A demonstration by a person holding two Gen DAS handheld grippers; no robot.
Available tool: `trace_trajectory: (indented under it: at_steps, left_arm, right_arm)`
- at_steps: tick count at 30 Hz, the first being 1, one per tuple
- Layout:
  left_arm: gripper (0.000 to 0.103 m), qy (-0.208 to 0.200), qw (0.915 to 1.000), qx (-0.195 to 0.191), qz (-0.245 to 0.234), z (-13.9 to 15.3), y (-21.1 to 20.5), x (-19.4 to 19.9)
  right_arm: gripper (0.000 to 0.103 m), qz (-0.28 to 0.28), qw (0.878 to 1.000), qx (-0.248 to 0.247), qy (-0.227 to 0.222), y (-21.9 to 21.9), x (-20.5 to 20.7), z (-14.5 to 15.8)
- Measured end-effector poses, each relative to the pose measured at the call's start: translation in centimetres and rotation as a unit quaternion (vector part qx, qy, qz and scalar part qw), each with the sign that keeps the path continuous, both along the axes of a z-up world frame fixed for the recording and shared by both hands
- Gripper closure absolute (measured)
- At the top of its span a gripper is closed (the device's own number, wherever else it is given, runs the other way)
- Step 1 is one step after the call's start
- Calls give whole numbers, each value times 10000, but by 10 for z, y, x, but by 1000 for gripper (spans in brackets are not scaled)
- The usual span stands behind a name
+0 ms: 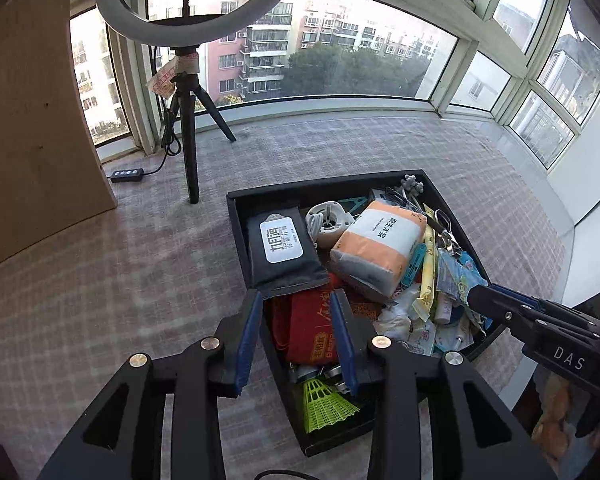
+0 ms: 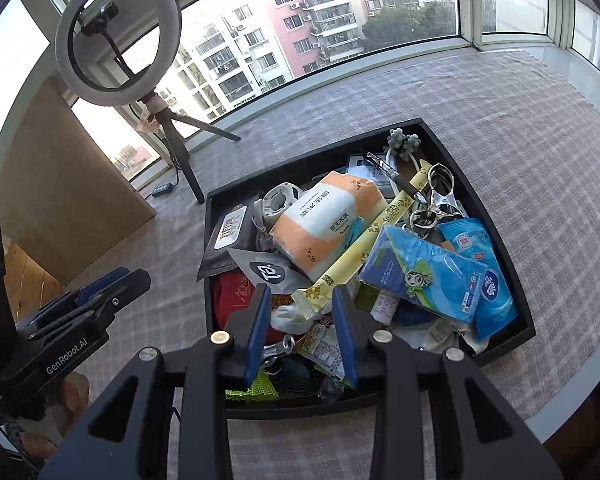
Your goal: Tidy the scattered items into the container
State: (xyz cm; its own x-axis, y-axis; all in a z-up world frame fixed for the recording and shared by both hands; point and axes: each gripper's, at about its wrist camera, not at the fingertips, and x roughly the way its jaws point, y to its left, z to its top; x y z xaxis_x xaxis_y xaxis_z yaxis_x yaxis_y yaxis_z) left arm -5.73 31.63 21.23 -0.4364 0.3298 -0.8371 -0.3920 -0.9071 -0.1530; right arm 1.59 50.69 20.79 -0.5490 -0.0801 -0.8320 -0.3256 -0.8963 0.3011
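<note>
A black tray (image 1: 236, 216) (image 2: 512, 264) on the checked cloth is full of items: a black wipes pack (image 1: 282, 252), an orange tissue pack (image 1: 380, 248) (image 2: 324, 220), a red pouch (image 1: 312, 328), a green shuttlecock (image 1: 324, 400), blue tissue packs (image 2: 424, 276), a pen (image 2: 396, 176) and scissors (image 2: 436, 196). My left gripper (image 1: 296, 336) is open and empty above the tray's near left part. My right gripper (image 2: 300, 332) is open and empty above the tray's near edge; it also shows in the left wrist view (image 1: 500, 304).
A ring light on a black tripod (image 1: 188, 120) (image 2: 172, 132) stands at the back left with its cable and remote (image 1: 126, 175). A wooden board (image 1: 28, 120) leans at the left. Windows curve round the far side. The table edge (image 2: 572, 412) runs at the right.
</note>
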Motion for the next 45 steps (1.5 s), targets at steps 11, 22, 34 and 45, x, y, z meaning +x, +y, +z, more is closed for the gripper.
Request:
trace_trajectory:
  at_steps: [11,22,34,45]
  left_arm:
    - [56,344,9959,28,836,17,-131,36]
    - [52,373,9860,-57,1623,8,-255,74]
    - [45,295,9797,39,1980,-6,-324,99]
    - [45,154,9798,113,1990,-20,-354,94]
  right_arm:
    - [66,841,9958,313,205,-123,-13,12]
    - [64,1652,9848,507,173,-253,-15,-3]
    - [63,1907,9796,622,68,-330,-15,-13]
    - [63,1845,9807,627,-137,-360,-20,-34]
